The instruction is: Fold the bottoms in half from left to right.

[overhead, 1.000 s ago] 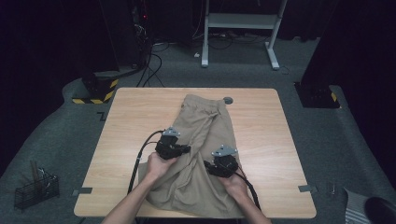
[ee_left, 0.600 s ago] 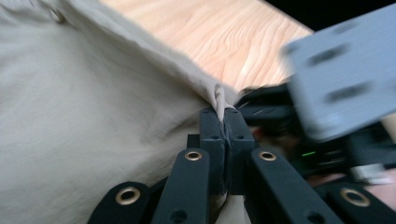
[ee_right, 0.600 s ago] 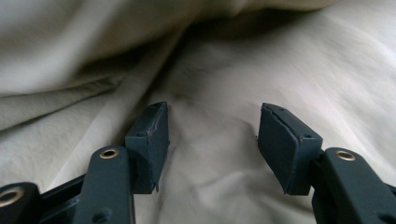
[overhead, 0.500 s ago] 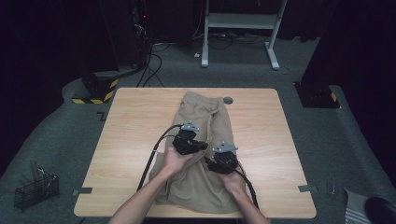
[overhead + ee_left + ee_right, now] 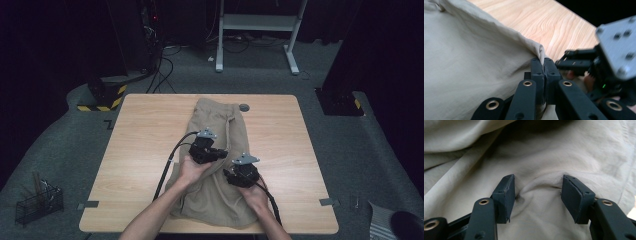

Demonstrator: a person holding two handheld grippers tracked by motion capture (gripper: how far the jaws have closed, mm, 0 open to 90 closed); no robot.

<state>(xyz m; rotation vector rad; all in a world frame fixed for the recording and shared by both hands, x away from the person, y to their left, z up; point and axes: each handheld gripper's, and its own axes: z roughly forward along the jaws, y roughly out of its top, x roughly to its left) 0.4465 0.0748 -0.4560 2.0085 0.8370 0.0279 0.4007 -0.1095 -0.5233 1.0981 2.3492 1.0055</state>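
Note:
Beige trousers [image 5: 216, 122] lie lengthwise down the middle of the wooden table [image 5: 145, 135]. My left gripper [image 5: 221, 154] hovers over their middle and is shut on a thin edge of the cloth [image 5: 541, 51], which stands up as a raised fold between the pads. The rest of the cloth [image 5: 474, 65] falls away to the left in the left gripper view. My right gripper [image 5: 230, 176] sits just beside it, nearer the person, and also appears close by [image 5: 604, 67] in that view. In the right gripper view my gripper [image 5: 536, 193] stands open on the cloth [image 5: 549, 152], a soft hump of fabric between its jaws.
A small grey disc [image 5: 244, 107] lies on the table beside the trousers' far end. Bare wood lies on both sides of the trousers. On the floor are a wire basket [image 5: 37, 202] at the left and a white desk frame [image 5: 257, 22] behind the table.
My left gripper has moved to the right, toward the right gripper, drawing the pinched cloth edge across the trousers. The right gripper has stayed in place.

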